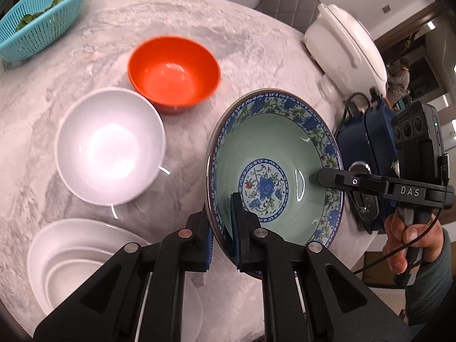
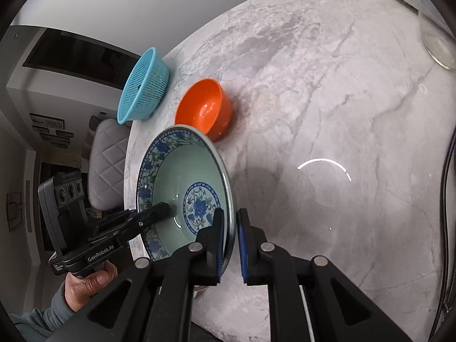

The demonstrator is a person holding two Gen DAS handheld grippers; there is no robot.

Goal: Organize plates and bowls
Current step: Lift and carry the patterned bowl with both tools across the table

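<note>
A round marble table (image 1: 233,42) is shown, with a white rice cooker (image 1: 344,45) at its far edge. A blue-floral porcelain bowl (image 1: 273,154) is held clear of the tabletop by both tongs. The left gripper (image 1: 226,236) is clamped on the near rim; the right gripper (image 2: 230,245) is clamped on the opposite rim, one finger of each lying inside the bowl. Left of the left gripper, nested white dishes (image 1: 74,259) appear already stacked. Beyond them, a white bowl (image 1: 109,145) and an orange bowl (image 1: 173,71) remain separate, apparently still to be sorted. A teal colander (image 1: 42,14) stands farthest off.
</note>
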